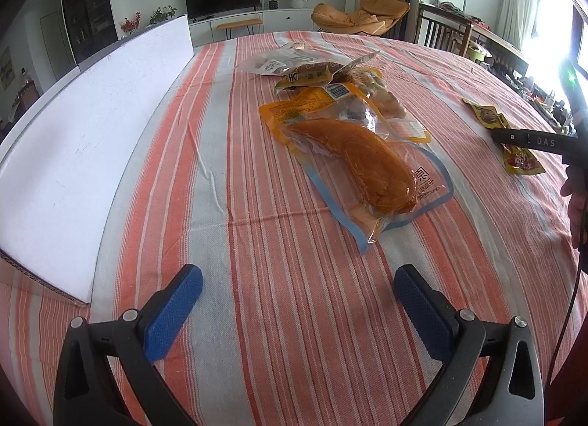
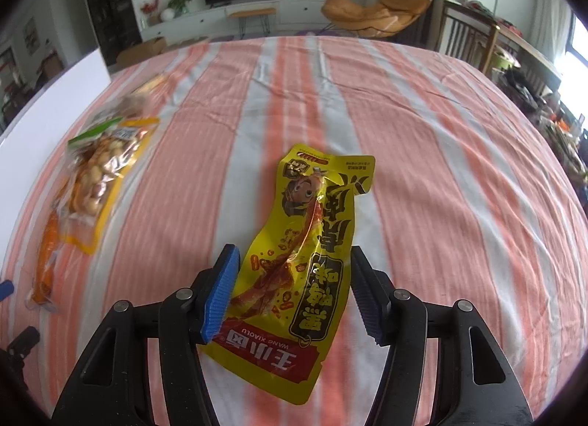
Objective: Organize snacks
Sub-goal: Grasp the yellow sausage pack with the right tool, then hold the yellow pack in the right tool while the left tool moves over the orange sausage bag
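Right tongs (image 2: pixel 294 293): we see the blue pads either side of the yellow snack pouch (image 2: pixel 308 242), not yet pressing on it; jaws part-way apart.
Left tongs (image 1: pixel 297 301): wide apart, nothing between them, hovering over the near table (image 1: pixel 294 316).
Grip advice: we judge the pads should meet the pouch across its narrow waist, squarely, before any lift.
Pouch look: flat yellow foil, cartoon face, red band at the near end, slightly creased.
Pouch place: on the striped cloth, right of the snack pile (image 1: pixel 345 125).
White box (image 1: pixel 92 139): far left, probably where the snacks go.
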`<state>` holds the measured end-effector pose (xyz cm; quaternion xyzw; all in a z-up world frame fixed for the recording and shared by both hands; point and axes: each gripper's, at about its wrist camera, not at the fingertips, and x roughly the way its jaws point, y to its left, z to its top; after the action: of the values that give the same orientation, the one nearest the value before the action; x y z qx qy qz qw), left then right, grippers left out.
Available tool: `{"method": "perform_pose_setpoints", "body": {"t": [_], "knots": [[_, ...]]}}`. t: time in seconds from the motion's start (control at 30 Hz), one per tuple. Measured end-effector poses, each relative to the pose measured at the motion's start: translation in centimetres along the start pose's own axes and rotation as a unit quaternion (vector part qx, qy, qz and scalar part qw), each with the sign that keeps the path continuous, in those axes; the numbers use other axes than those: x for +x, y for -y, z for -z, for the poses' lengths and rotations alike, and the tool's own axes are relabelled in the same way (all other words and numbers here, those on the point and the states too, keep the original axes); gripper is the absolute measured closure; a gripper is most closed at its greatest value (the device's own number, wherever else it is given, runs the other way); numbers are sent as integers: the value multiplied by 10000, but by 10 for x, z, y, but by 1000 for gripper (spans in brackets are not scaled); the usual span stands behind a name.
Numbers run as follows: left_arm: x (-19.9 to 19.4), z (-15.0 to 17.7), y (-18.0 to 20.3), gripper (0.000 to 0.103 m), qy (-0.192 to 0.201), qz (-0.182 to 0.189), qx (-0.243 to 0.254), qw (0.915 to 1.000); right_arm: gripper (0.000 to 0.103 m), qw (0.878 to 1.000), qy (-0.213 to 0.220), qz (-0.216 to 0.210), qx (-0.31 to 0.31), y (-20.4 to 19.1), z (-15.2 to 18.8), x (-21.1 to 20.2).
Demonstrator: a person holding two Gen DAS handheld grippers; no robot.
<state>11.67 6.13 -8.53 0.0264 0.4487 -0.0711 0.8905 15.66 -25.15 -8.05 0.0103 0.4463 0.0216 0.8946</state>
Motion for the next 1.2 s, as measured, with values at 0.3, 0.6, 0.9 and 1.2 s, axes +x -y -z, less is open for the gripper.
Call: {"method": "perform_pose_setpoints", "body": {"t": [0.3,0.6,0.9,1.2], "knots": [[0,0,0,0,1,4,0,10000,6,9998,-31,112,-153,-9,-3,11],[0,0,0,0,-1,6,0,10000,5,9998,-41,95,-167,-9,-2,10],[0,0,0,0,-1,9,1,10000,5,9998,-40,96,-163,-9,-2,10],[0,0,0,0,-1,8,1,10000,5,9998,-40,96,-160,-9,-2,10]]}}
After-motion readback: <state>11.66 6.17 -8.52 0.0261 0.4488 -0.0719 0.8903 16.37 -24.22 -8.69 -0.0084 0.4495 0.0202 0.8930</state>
